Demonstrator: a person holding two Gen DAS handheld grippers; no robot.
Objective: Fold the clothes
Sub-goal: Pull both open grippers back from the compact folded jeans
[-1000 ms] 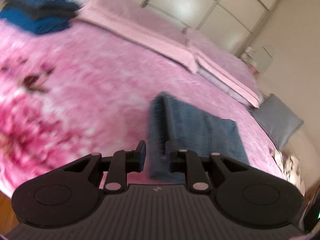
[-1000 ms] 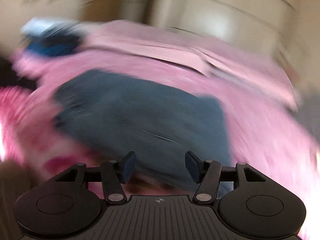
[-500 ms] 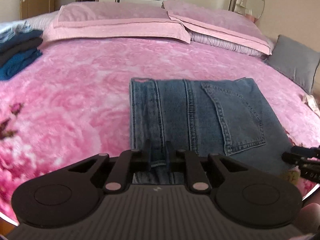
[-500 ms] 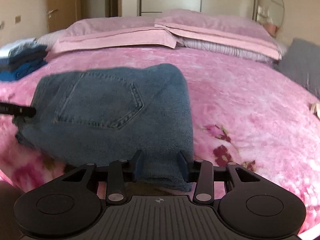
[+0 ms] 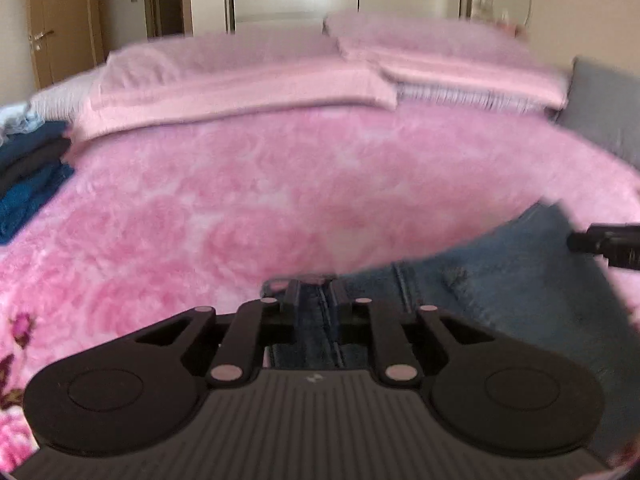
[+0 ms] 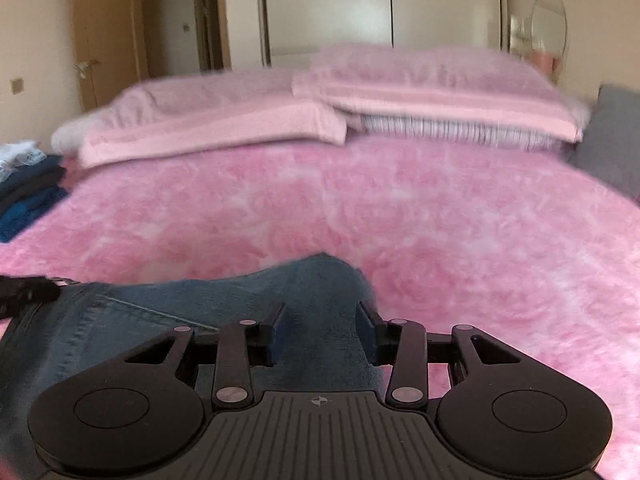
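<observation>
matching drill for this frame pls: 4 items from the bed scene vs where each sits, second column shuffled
Items:
1. jeans
2. gray cushion
3. stack of dark blue clothes
4. pink pillows

Places:
A. far left edge of the bed
B. along the head of the bed
C. between the fingers of the left claw and the right claw
D. right side of the bed, beside the pillows

Pairs: 1-C, 2-D, 3-A, 4-B
</observation>
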